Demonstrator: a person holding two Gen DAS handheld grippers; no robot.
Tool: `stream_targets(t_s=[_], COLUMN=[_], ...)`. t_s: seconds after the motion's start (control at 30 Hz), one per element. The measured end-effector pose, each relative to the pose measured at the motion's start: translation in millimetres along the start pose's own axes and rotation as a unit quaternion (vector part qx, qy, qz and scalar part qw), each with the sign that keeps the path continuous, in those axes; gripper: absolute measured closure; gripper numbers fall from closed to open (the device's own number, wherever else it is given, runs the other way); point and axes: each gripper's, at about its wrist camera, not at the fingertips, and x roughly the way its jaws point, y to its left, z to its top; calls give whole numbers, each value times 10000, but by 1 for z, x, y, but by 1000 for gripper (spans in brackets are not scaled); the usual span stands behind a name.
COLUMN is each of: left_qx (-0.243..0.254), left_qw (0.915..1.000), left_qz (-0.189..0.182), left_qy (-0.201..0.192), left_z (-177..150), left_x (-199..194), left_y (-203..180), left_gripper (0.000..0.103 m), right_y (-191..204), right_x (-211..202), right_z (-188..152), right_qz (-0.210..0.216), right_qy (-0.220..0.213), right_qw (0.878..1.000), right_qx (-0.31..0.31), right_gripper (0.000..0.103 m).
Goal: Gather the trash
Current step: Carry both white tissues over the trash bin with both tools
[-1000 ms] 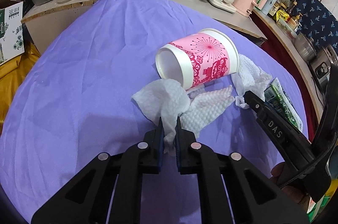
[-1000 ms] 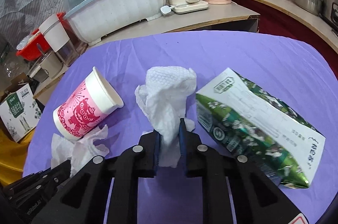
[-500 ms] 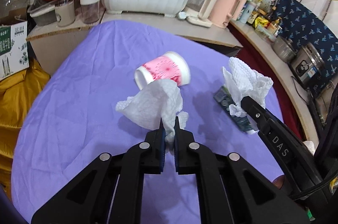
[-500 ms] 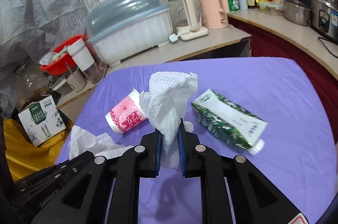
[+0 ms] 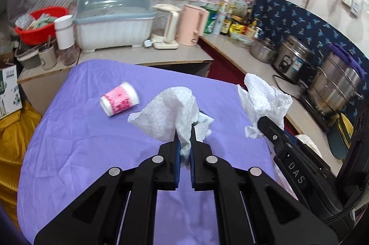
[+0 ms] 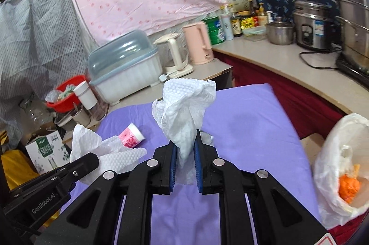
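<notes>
Crumpled, dimpled white paper towels are hanging pinched in both your grippers: left gripper (image 5: pixel 184 148) clamping one towel (image 5: pixel 170 111), right gripper (image 6: pixel 185 148) clamping another towel (image 6: pixel 184 111). Both are hovering above the wrinkled purple tablecloth (image 5: pixel 80 141), where a pink-printed paper cup (image 5: pixel 119 101) is lying sideways.

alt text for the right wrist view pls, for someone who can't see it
The right gripper pinches a crumpled white paper towel above a purple tablecloth. A pink paper cup lies on its side beyond, and a white trash bag sits open at the right.
</notes>
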Motion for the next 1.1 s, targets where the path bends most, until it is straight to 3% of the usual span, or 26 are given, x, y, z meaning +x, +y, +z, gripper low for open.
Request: stream_targets(t_s=[0.5,0.87,1.1], left_qx=[1041,1763,2105], left_qw=[9908,9726,9597], left_qz=[-869,-1480,-1778], left_qy=[14,315,553], left_z=[-31,-67,-86], left_x=[-19,-6,13], left_y=[-147,-252,-303], left_gripper=[97,97,97], right_y=[-137,-246,-280], right_x=[-107,-154,-158], right_z=[-20,-56,-73], right_qz=[-876,-1615,-1833], right_qy=[-505,-584,-521], right_qw=[9918,9724,9634], right_qx=[785,1582,1886], right_gripper=[90,90,90])
